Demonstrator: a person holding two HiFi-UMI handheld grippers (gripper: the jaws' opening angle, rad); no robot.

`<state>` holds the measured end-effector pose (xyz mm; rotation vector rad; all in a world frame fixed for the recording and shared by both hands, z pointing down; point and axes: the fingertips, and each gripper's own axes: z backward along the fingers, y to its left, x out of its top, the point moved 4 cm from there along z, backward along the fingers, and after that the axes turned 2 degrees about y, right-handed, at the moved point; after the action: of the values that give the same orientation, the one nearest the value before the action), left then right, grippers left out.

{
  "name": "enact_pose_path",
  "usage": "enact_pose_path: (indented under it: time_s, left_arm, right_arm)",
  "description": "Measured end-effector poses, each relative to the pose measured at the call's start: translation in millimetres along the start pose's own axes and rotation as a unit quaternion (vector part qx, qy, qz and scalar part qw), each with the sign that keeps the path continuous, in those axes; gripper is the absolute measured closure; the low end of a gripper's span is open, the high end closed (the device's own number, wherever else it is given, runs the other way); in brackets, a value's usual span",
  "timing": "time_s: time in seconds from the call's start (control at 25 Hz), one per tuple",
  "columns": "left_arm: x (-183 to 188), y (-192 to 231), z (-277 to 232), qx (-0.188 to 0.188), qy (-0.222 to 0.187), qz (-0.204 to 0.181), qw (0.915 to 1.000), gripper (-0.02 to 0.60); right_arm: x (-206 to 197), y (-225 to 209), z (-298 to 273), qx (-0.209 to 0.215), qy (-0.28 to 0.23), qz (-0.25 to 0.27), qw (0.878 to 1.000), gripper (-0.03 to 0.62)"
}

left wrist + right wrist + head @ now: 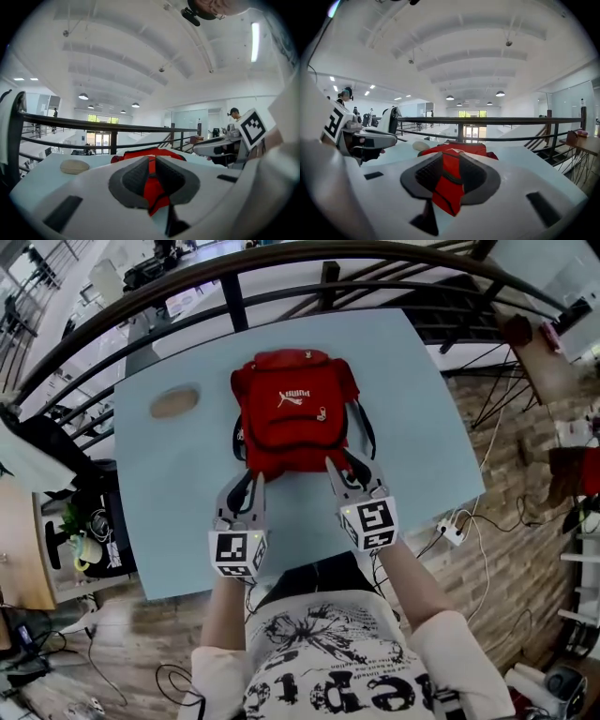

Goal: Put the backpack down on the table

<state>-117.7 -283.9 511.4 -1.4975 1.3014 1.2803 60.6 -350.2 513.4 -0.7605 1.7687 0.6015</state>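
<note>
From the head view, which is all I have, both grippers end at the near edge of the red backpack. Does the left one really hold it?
Observer: Yes. In the left gripper view, a fold of the red backpack is pinched between the pads of the left gripper.
Operator: And the right one, please?
Observer: The right gripper is closed on red fabric too. A dark band crosses the fabric between its pads.
</note>
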Motion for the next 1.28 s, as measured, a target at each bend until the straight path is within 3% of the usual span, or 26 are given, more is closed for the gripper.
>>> enact_pose_path:
  time_s: [0.2,0.4,0.64,1.28]
  left_arm:
    - [28.8,-15.4,20.2,-0.009,-0.009,-0.019,0.9997,0.557]
    - [70.7,-30.2,48.4,-0.025,-0.049,-0.033,0.9979,0.565]
    - [105.4,-27.8,69.3,-0.008,-0.069,-0.052,0.9962,0.568]
    - [159.7,-4.4,83.9,0.038,-0.105,-0.056,0.9922,0.568]
  right_arm:
    - [23.8,8.4,25.3,-0.023,-0.024,0.022,0.999,0.599]
    - [55.2,25.3,48.9,-0.021,-0.057,0.051,0.997,0.600]
    - [96.3,43.3,65.2,-0.003,-0.101,0.076,0.992,0.601]
    - [142.8,42.8,51.8,0.037,-0.138,0.055,0.988,0.603]
